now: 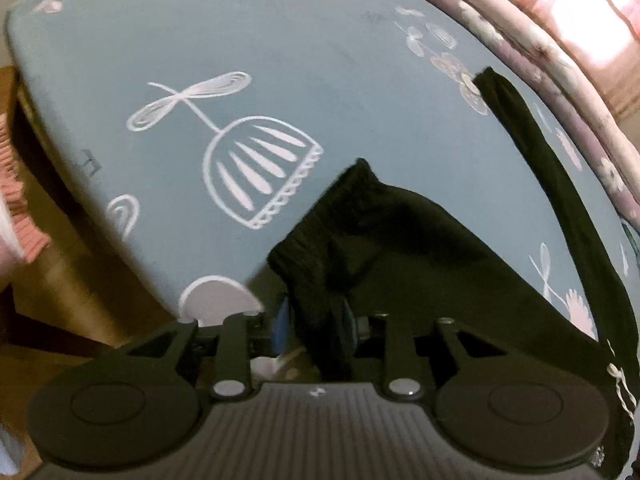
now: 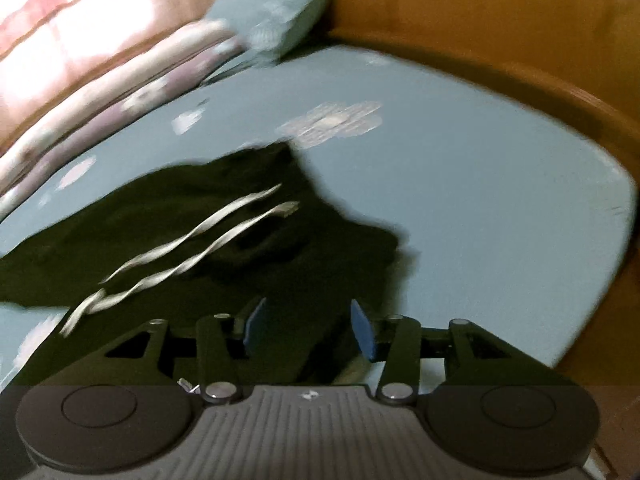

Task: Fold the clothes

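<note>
A black garment (image 1: 400,240) with a gathered waistband lies crumpled on the blue patterned bed sheet (image 1: 280,40); one long leg runs toward the far right edge. A bunch of it stands between the blue pads of my left gripper (image 1: 313,324), whose jaws are slightly apart and not clamping the cloth. In the right wrist view the same garment (image 2: 200,208) spreads to the left with its white twisted drawstring (image 2: 200,232) lying across it. My right gripper (image 2: 309,326) hovers over its near edge, pads wide apart and gripping nothing. This view is motion-blurred.
A rolled pink and lilac blanket (image 1: 532,60) lines the far side of the bed. A blue pillow (image 2: 288,16) leans at the head, beside the brown wooden bed frame (image 2: 480,20). A pink ruffled cloth (image 1: 20,200) hangs off the left. Wooden floor (image 1: 60,280) shows below the mattress edge.
</note>
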`<action>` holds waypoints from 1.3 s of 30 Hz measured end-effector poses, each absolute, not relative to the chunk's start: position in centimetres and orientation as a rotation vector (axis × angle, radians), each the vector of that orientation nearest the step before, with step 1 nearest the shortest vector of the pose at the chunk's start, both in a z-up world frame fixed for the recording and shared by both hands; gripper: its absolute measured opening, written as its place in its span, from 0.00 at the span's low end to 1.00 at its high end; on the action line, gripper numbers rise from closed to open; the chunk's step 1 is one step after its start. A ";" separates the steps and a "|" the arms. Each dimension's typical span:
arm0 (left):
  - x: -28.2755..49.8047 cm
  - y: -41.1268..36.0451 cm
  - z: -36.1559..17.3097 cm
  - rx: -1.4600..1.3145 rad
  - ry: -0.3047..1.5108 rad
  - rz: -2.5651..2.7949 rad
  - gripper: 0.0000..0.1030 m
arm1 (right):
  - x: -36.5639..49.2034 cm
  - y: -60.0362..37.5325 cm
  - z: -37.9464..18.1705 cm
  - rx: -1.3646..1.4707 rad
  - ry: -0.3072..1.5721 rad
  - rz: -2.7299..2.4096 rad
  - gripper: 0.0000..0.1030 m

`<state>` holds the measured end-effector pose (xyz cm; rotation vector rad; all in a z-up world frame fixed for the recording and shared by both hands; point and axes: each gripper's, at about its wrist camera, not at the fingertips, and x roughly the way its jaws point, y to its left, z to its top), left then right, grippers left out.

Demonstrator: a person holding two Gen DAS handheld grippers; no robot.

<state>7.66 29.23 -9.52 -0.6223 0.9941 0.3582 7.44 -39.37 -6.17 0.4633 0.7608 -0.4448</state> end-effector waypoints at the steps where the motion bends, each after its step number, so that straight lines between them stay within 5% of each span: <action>1: 7.5 29.4 -9.4 -0.619 0.999 0.364 0.33 | 7.9 -38.8 -6.8 0.446 0.792 -0.431 0.51; 7: 6.4 30.2 -7.6 -0.556 1.010 0.417 0.43 | 8.9 -37.1 -10.3 0.353 0.950 -0.432 0.55; 15: 9.5 29.5 -4.2 -0.443 0.957 0.347 0.44 | 8.9 -35.9 -8.8 0.355 0.893 -0.400 0.58; 27: 18.4 27.2 -9.6 -0.164 1.059 0.261 0.45 | 9.5 -32.8 -6.9 0.294 0.886 -0.353 0.61; 30: 19.0 28.1 -11.4 -0.149 1.081 0.301 0.54 | 9.8 -32.4 -6.8 0.289 0.892 -0.355 0.61; 39: 16.6 28.7 -8.1 -0.176 1.026 0.342 0.55 | 10.7 -30.8 -6.4 0.267 0.892 -0.311 0.63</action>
